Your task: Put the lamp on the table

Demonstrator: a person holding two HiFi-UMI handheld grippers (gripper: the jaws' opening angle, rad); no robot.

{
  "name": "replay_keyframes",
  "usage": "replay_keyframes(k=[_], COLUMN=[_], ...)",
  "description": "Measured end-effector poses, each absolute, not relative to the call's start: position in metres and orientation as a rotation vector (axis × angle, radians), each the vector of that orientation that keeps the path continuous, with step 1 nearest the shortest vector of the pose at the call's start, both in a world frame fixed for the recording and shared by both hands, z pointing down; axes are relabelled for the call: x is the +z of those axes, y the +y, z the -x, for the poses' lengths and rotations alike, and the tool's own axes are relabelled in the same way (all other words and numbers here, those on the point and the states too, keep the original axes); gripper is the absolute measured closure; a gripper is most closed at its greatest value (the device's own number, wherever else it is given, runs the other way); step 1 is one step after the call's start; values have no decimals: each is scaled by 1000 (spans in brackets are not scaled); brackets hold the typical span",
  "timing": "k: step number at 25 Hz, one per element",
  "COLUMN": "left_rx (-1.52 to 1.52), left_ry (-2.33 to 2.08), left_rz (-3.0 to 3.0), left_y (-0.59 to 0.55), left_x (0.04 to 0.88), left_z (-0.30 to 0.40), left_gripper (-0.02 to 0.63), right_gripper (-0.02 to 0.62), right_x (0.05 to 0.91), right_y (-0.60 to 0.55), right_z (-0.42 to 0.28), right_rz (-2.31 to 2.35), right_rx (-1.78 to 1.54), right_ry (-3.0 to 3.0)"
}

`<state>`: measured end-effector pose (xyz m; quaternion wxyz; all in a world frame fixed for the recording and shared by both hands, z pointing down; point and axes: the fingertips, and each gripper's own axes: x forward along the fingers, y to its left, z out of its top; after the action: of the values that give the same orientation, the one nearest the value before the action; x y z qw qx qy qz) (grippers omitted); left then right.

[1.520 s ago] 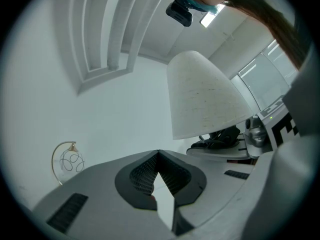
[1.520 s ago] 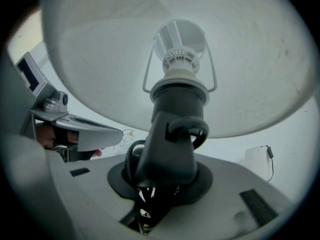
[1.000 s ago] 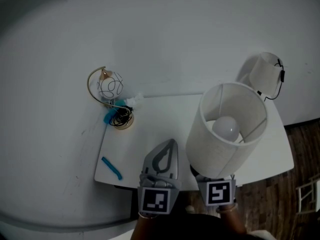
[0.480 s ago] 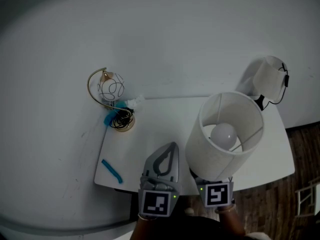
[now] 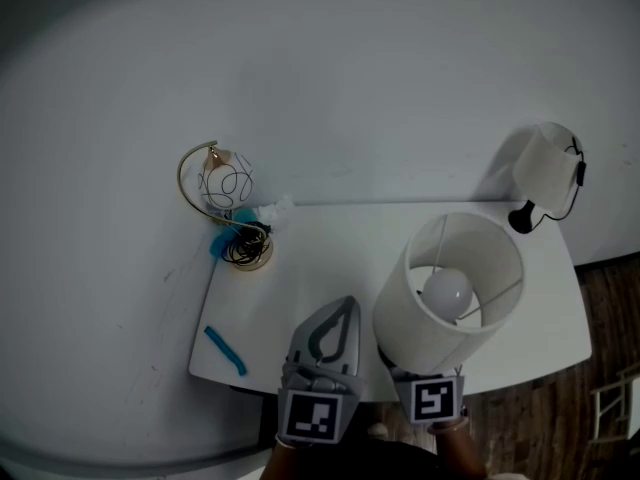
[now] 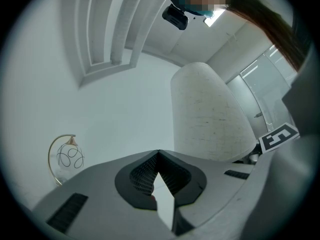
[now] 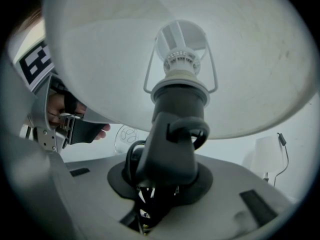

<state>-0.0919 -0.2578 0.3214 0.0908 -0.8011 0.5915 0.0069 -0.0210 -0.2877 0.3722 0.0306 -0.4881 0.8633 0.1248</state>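
Observation:
The lamp (image 5: 415, 313) has a white drum shade and a round bulb (image 5: 447, 291), and it hangs upright over the right half of the white table (image 5: 320, 243). My right gripper (image 7: 159, 186) is shut on the lamp's black stem (image 7: 172, 149) just under the socket; in the head view only its marker cube (image 5: 433, 399) shows below the shade. My left gripper (image 5: 344, 308) is shut with nothing in it, over the table's front edge just left of the lamp. In the left gripper view the shade (image 6: 210, 119) stands close on the right.
A gold arc lamp with a wire globe (image 5: 225, 181) stands at the table's back left, with a cable coil and a blue scrap (image 5: 219, 238) at its base. A blue strip (image 5: 224, 349) lies front left. A small white-shaded lamp (image 5: 548, 161) stands at the back right corner.
The lamp in my right gripper has sunk toward the table and looks smaller from above. The left gripper has stayed beside it, still shut.

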Motion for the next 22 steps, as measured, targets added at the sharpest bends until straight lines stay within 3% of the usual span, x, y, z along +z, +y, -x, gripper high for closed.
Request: replay_keyframes(k=[22], left_rx=[35], left_ry=[1748], left_rz=[2400], left_y=[-272], left_x=[326], left_z=[101], left_gripper=[606], right_gripper=[494], right_x=[400], right_y=[-302], right_z=[39], right_rz=[1474], right_rx=[392], right_ry=[2677])
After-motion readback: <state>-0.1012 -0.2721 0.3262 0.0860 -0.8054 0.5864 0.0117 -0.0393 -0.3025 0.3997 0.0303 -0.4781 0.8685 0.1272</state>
